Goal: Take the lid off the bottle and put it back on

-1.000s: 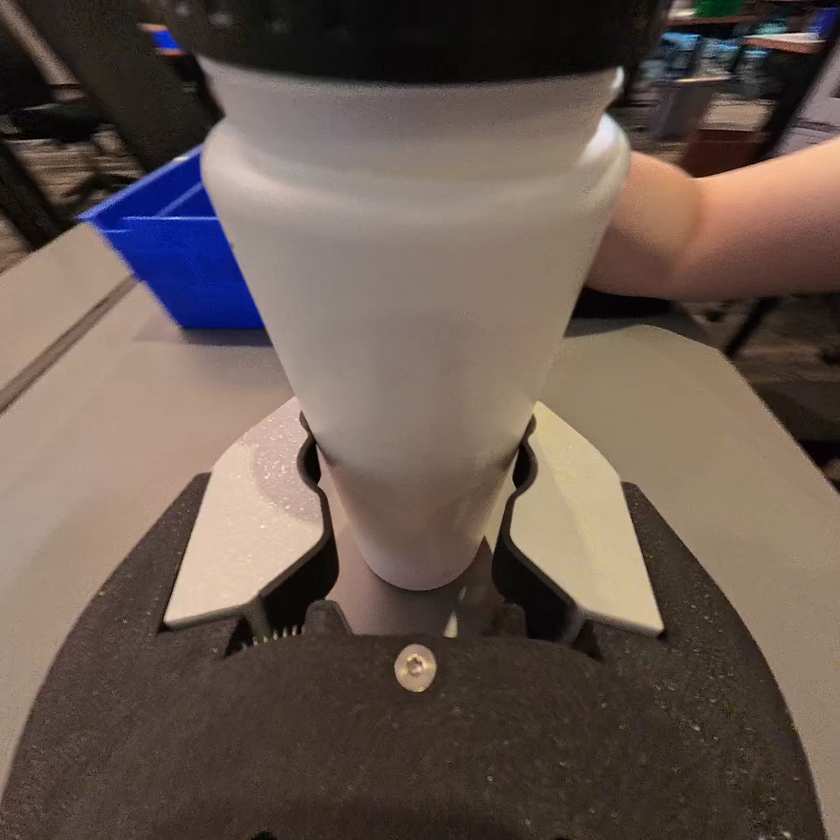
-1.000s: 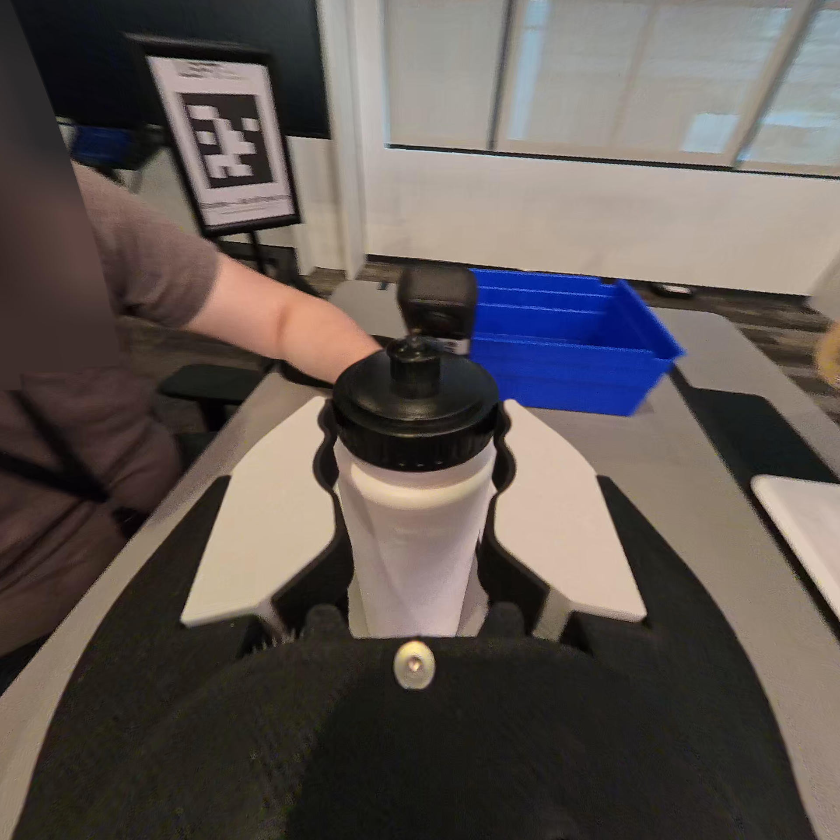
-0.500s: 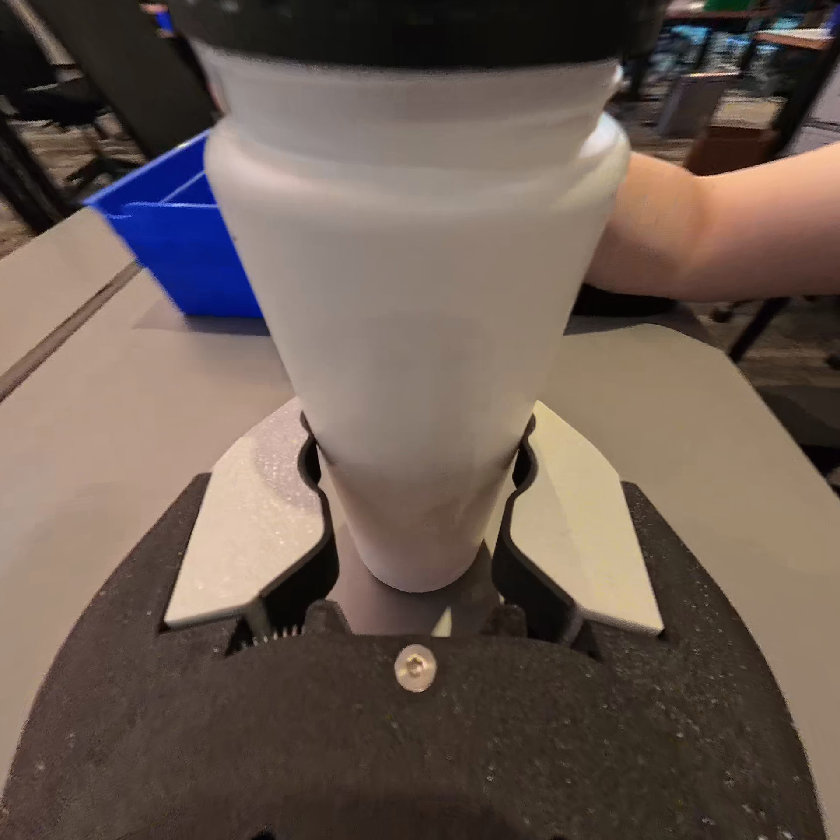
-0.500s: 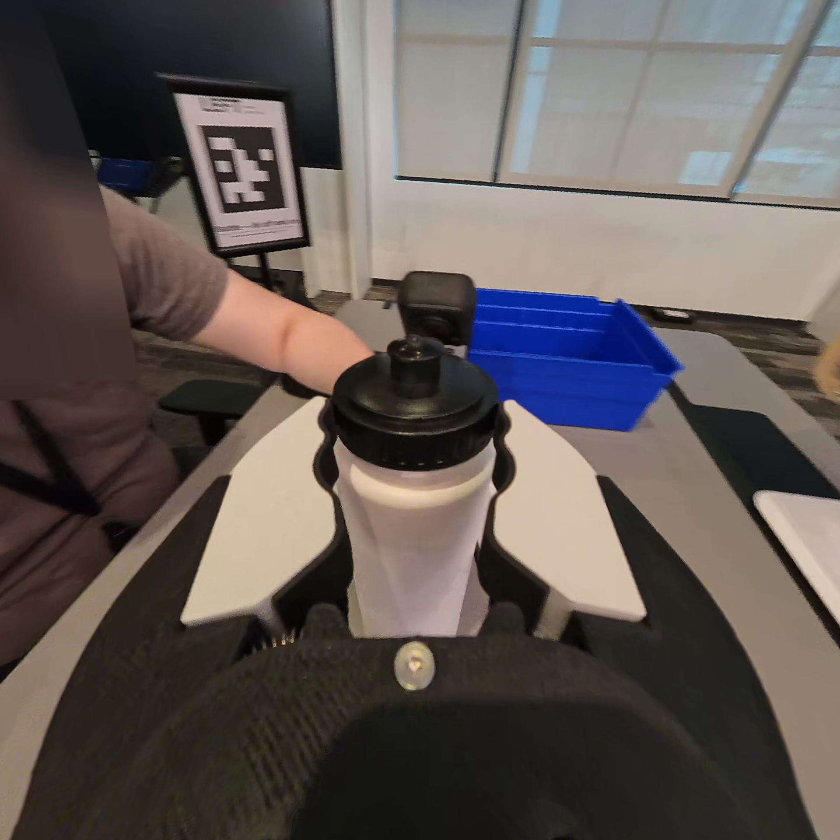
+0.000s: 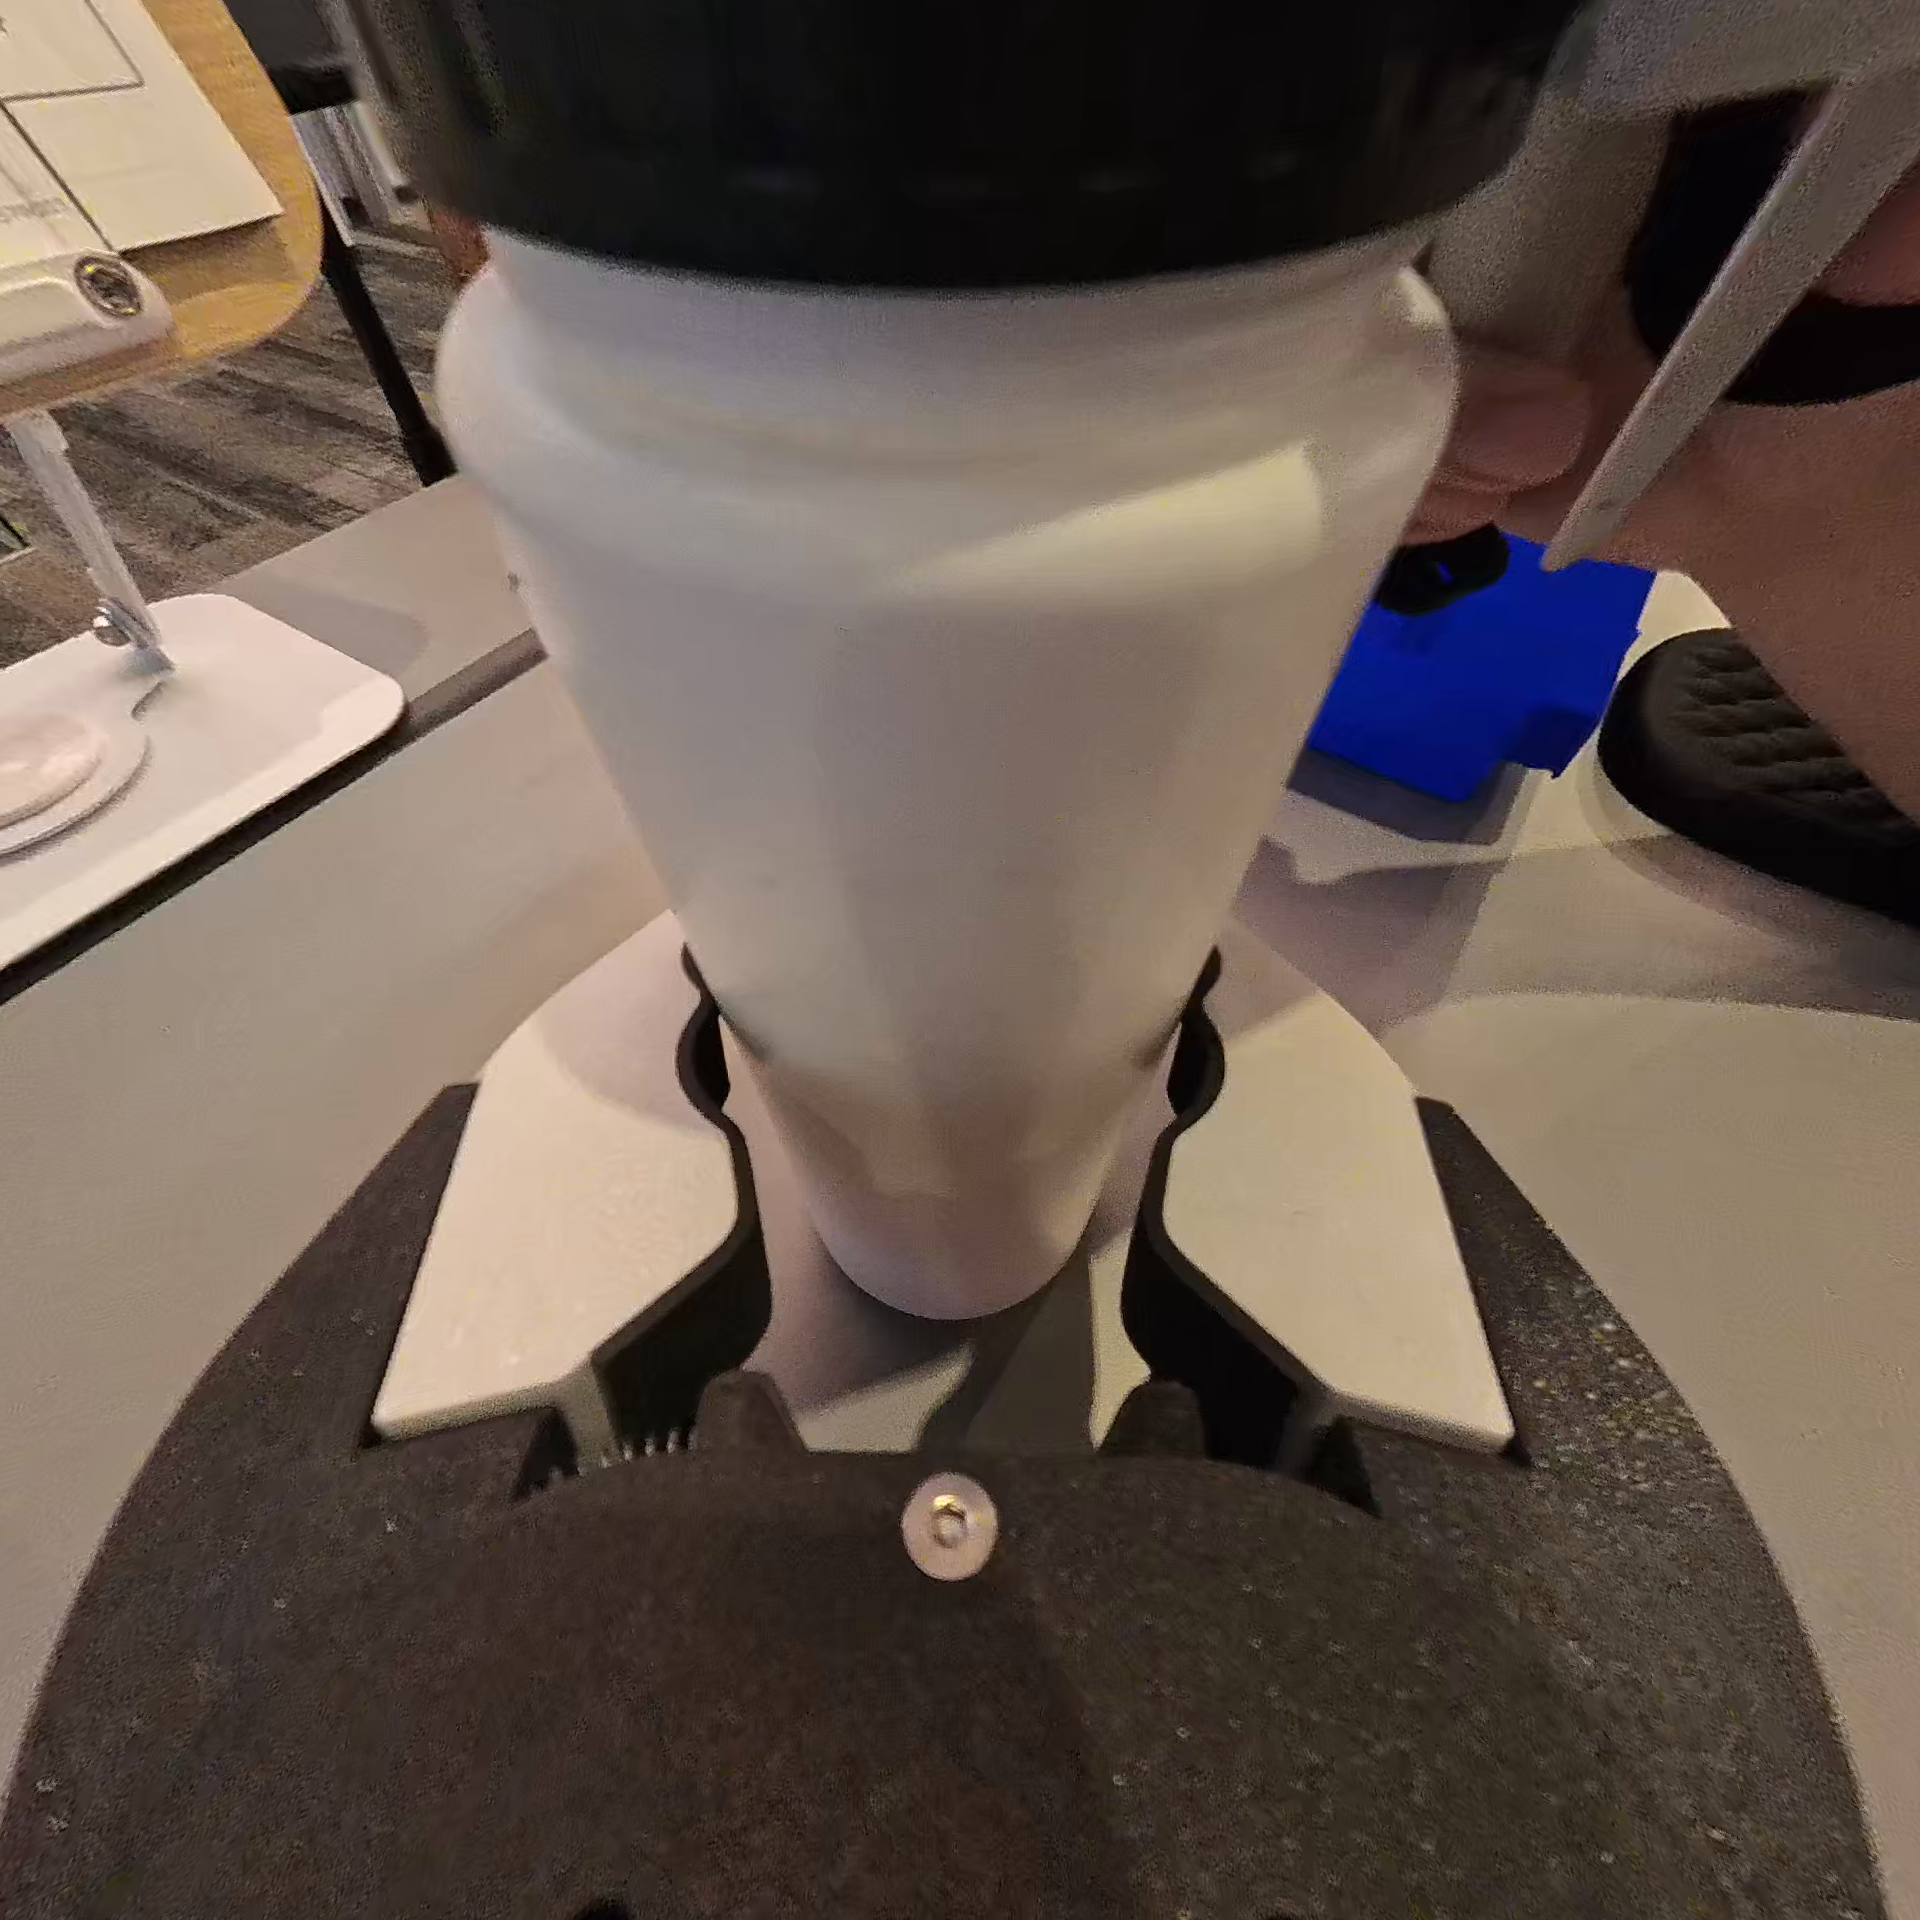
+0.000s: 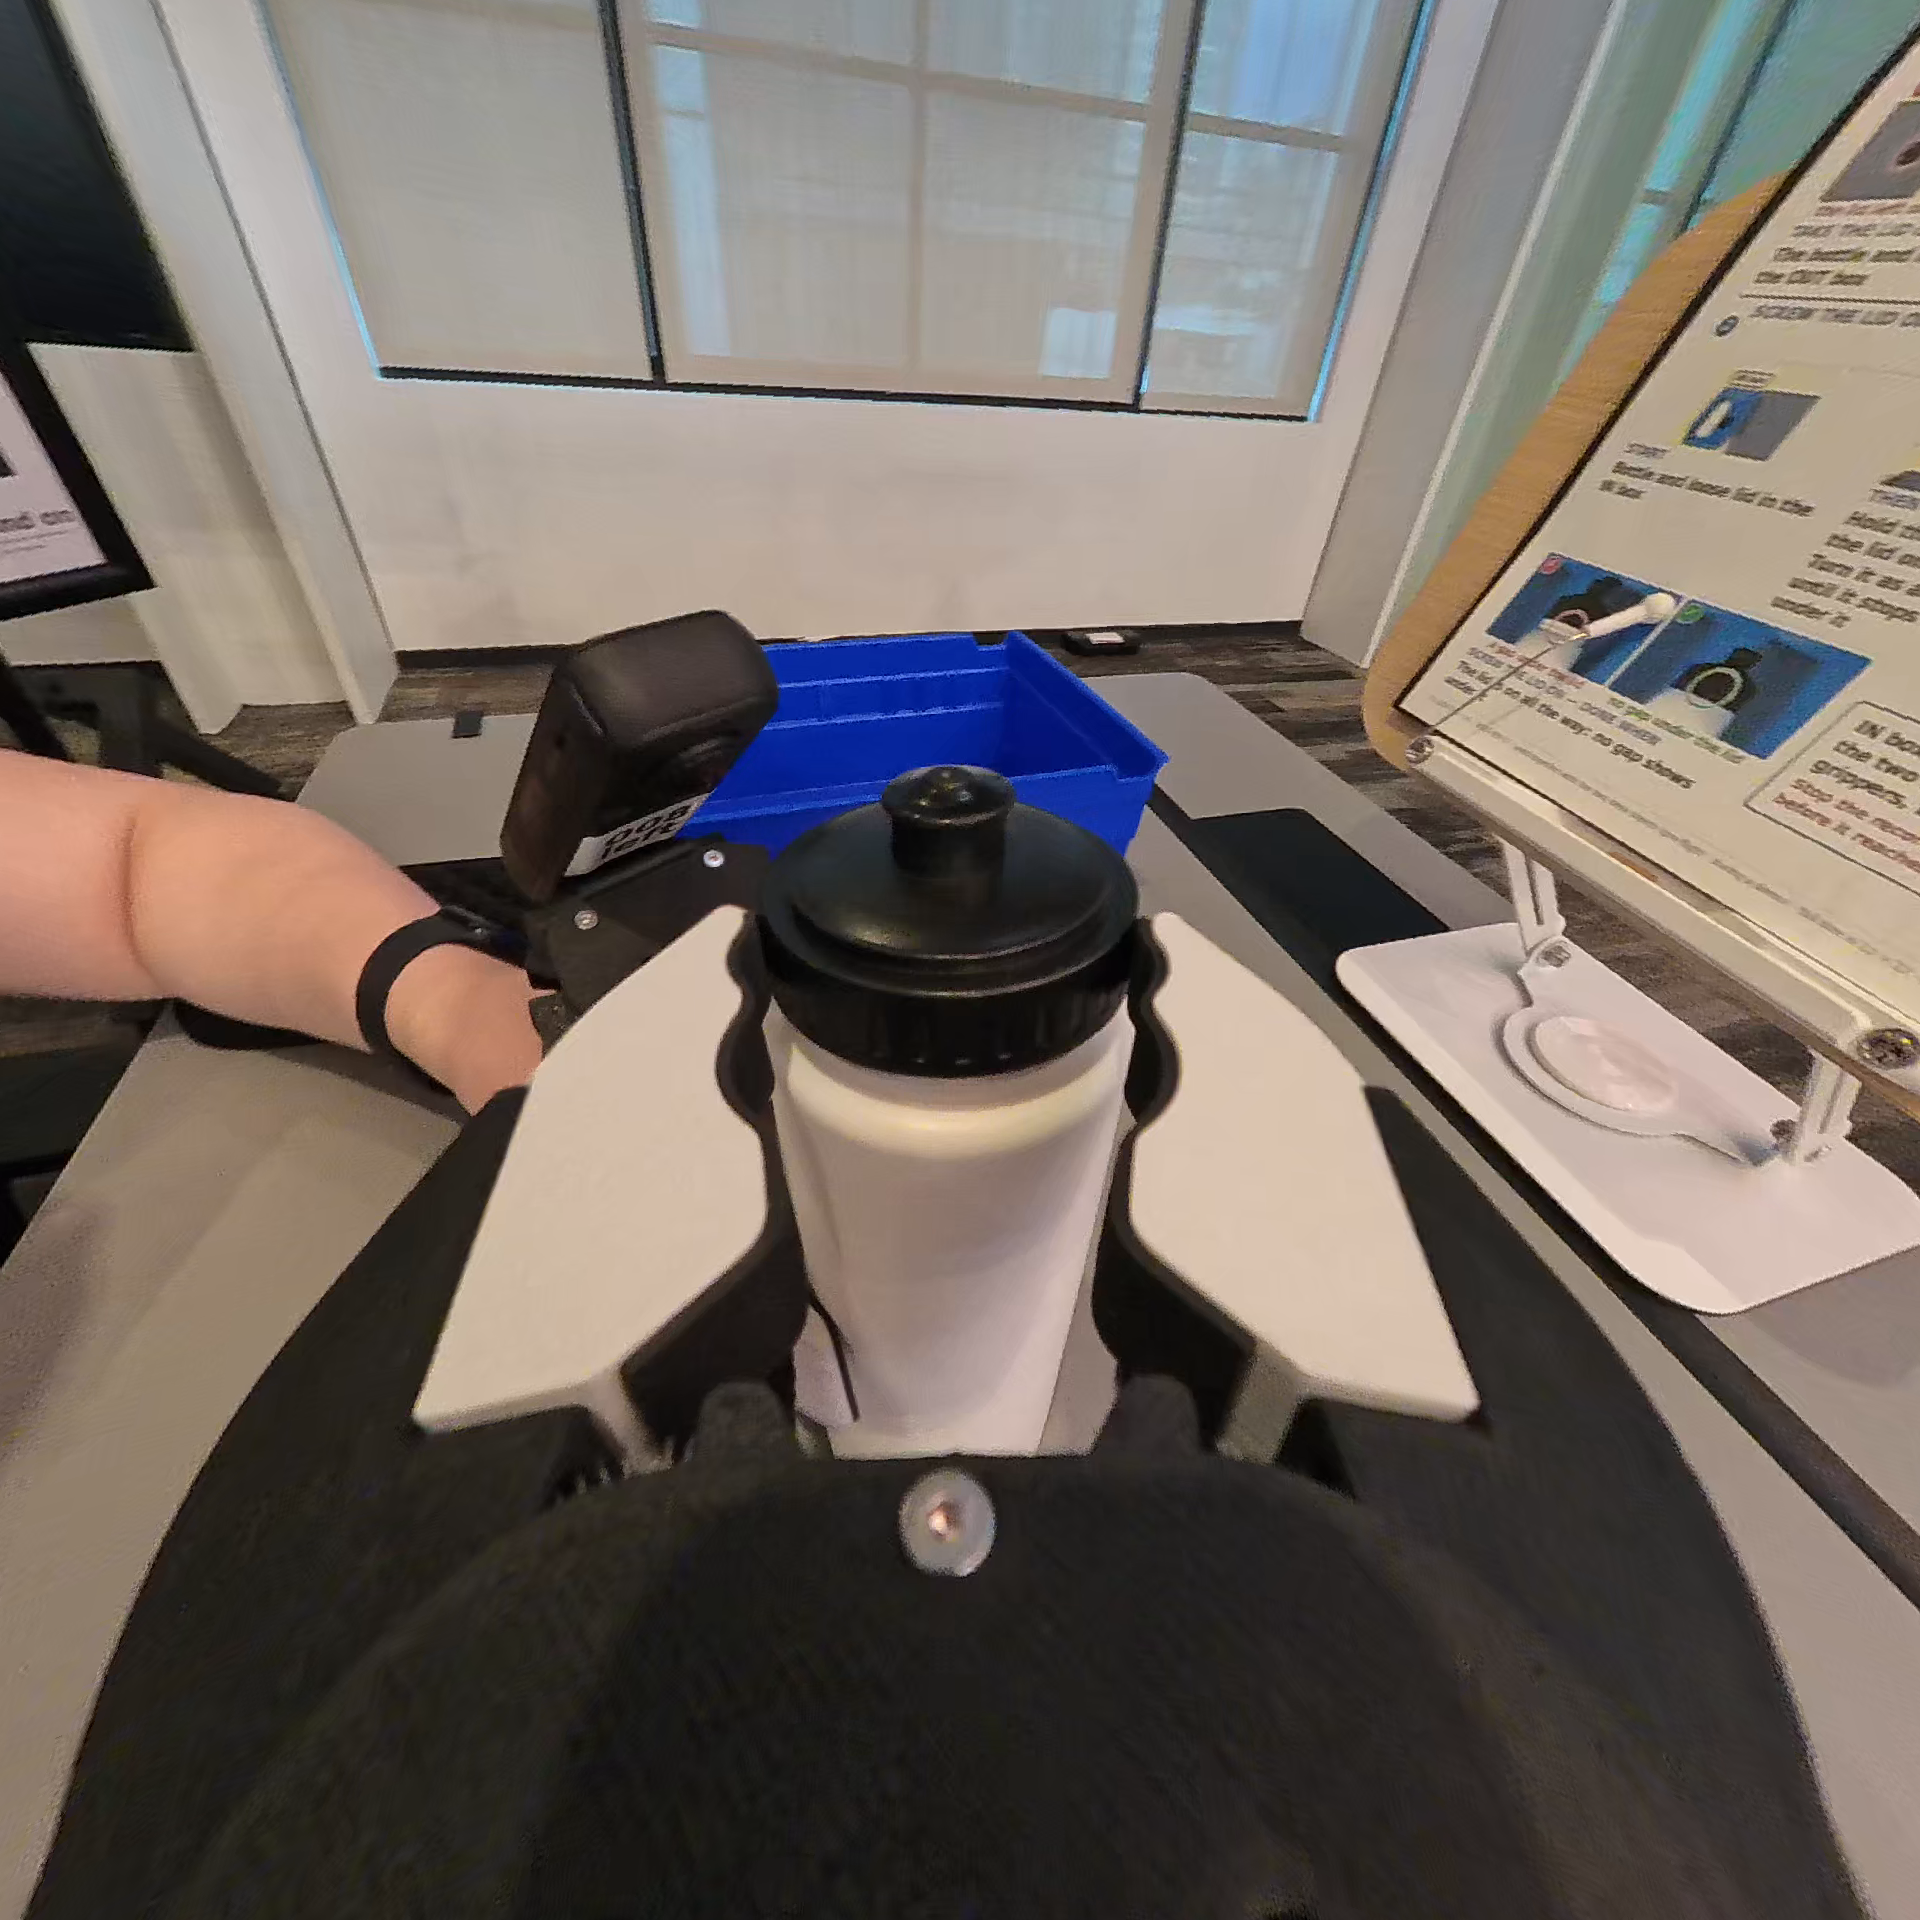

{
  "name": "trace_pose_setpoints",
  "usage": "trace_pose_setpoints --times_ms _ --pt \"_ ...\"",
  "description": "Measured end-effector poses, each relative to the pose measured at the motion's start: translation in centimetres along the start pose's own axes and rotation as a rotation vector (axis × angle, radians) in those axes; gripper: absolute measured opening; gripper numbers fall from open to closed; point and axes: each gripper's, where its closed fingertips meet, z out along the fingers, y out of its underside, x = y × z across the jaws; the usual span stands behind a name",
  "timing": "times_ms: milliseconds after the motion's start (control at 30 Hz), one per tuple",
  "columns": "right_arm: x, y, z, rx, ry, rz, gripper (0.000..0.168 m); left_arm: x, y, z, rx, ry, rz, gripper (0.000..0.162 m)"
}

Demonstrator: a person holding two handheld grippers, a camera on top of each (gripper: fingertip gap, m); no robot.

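I had the left gripper [image 5: 951, 1023] clamped on the white bottle's [image 5: 935, 675] lower body, upright on the counter [image 5: 312, 987]; my right gripper [image 6: 948, 997] squeezed its black lid [image 6: 948, 935], blue bin [image 6: 935, 717] at 12 o'clock.

left: low, close | right: lid-height, close | shared: bottle [image 5: 935, 727]

matt white plastic bottle [image 6: 951, 1205], smooth black plastic lid [image 6: 943, 935] with ribbed rim, grainy black claw [image 5: 948, 1060] body, matt grey fingers [image 5: 582, 1226], glossy blue plastic bin [image 6: 935, 727], smooth grey tabletop [image 5: 312, 987]
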Motion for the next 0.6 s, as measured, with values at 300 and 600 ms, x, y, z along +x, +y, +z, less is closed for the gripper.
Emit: trace_pose_setpoints --times_ms 300,600 --pt "2.2 0.1 -0.6 0.043 0.037 0.213 0.068 0.4 3.1 2.4 -0.048 0.060 0.004 0.109" --pt "3.9 -0.6 -2.3 0.090 -0.018 0.449 0.065 3.7 2.0 1.9 -0.127 0.348 -0.146 0.090"
